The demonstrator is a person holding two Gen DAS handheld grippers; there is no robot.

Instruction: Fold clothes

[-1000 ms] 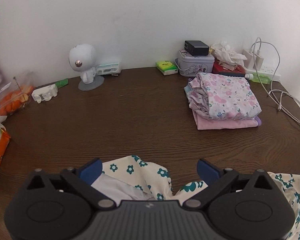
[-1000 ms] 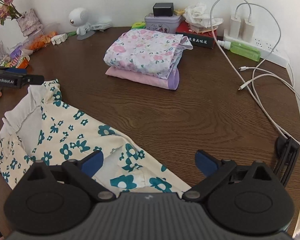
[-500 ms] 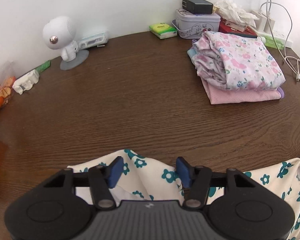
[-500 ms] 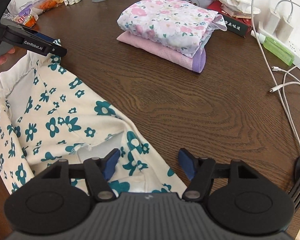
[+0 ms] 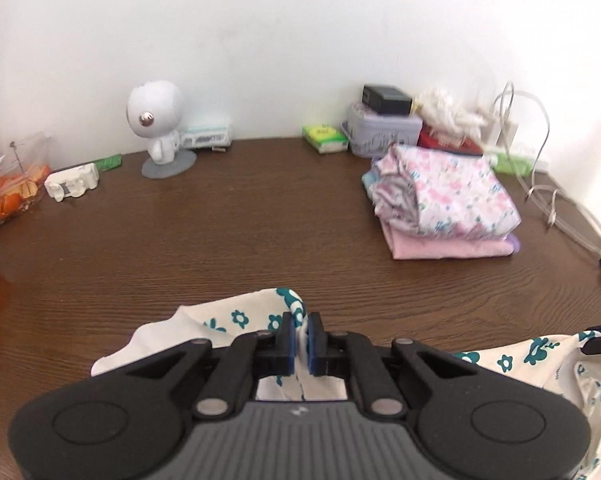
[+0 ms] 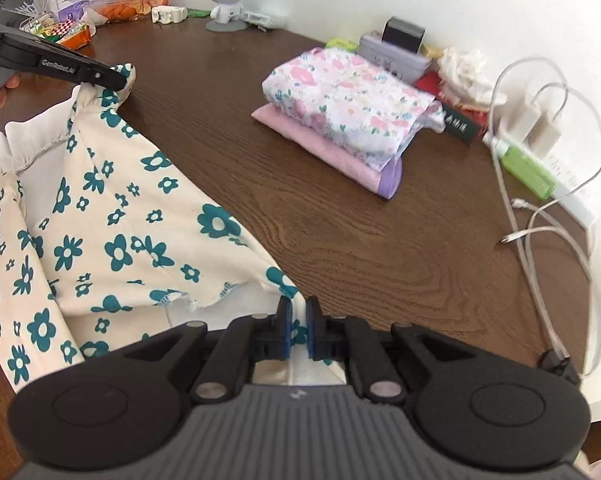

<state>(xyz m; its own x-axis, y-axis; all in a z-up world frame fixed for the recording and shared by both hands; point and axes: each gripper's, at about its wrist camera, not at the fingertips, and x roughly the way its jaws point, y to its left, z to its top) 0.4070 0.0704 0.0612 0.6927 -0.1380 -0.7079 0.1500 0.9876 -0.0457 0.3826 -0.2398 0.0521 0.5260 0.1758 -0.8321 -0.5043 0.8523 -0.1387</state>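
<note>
A cream garment with teal flowers (image 6: 112,236) lies at the near edge of the brown table (image 6: 340,232). My left gripper (image 5: 299,340) is shut on one corner of the garment (image 5: 236,316) and lifts it. My right gripper (image 6: 296,330) is shut on another corner of it. The left gripper also shows in the right wrist view (image 6: 118,80), holding the far corner up, and the cloth is stretched between the two. A folded stack of pink floral clothes (image 5: 444,200) sits at the back right (image 6: 348,108).
A white toy robot (image 5: 156,128), a tin box (image 5: 382,134), tissues (image 6: 468,68) and snack bags (image 5: 8,196) line the back edge. White cables (image 6: 540,216), chargers and a power strip (image 6: 568,188) lie at the right. A green bottle (image 6: 526,168) lies by the strip.
Both grippers have closed from open onto corners of the flowered garment. Both have lifted and pulled the cloth taut between them.
</note>
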